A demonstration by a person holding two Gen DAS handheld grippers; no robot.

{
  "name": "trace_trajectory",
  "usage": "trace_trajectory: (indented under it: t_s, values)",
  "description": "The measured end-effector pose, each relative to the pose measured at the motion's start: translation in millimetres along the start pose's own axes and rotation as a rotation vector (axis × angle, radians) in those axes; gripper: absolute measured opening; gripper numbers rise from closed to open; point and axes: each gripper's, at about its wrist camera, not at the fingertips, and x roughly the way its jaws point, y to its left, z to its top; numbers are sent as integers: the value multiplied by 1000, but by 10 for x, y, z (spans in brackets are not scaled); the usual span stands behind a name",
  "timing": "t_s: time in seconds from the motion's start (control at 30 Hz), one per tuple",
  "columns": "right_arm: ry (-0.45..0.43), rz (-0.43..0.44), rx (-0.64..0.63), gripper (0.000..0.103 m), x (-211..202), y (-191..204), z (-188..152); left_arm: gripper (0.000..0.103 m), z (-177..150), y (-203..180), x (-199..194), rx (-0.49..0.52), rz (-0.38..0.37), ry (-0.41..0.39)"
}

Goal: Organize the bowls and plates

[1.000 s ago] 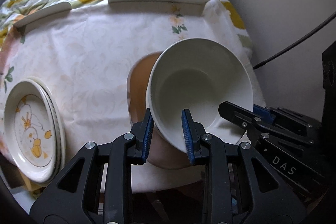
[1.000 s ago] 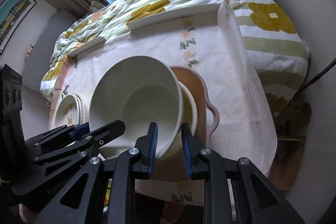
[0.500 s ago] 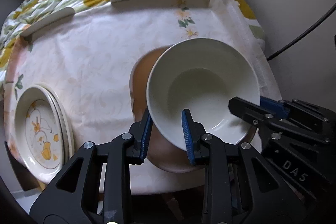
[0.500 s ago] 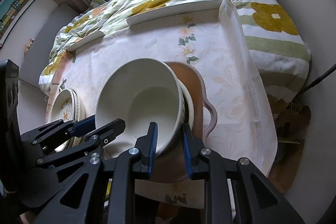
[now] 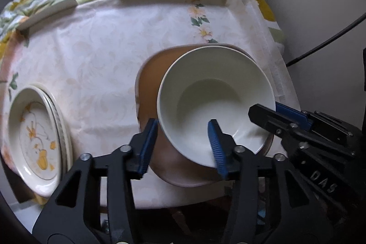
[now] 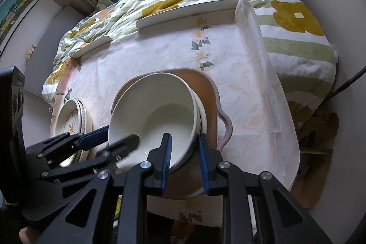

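Bowl (image 5: 215, 102) sits in a brown dish (image 6: 205, 93) near the table's right edge. Only the right camera shows a second bowl (image 6: 202, 113) nested beneath it. The right claw (image 6: 184, 158) is pinched tight on the bowl's near rim — the left claw (image 5: 181, 145) has just been opening, its fingers straddling the rim without pressing. Patterned plates (image 5: 36, 138) are stacked at far left.
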Motion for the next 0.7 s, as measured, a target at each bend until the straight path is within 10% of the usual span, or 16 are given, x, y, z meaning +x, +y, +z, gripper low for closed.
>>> trace_trajectory:
  t_s: [0.43, 0.47, 0.53, 0.7]
  values:
    - [-75, -20, -41, 23, -577, -47, -62, 53, -160, 135, -702, -2, 18, -133]
    - [-75, -35, -53, 28, -616, -47, -83, 73, -176, 153, -742, -1, 25, -133]
    - [-81, -67, -74, 87, -675, -41, -138, 100, -224, 202, -789, 6, 51, -130]
    - [-50, -146, -113, 98, -641, -90, -232, 101, -298, 291, -660, 63, 97, -49]
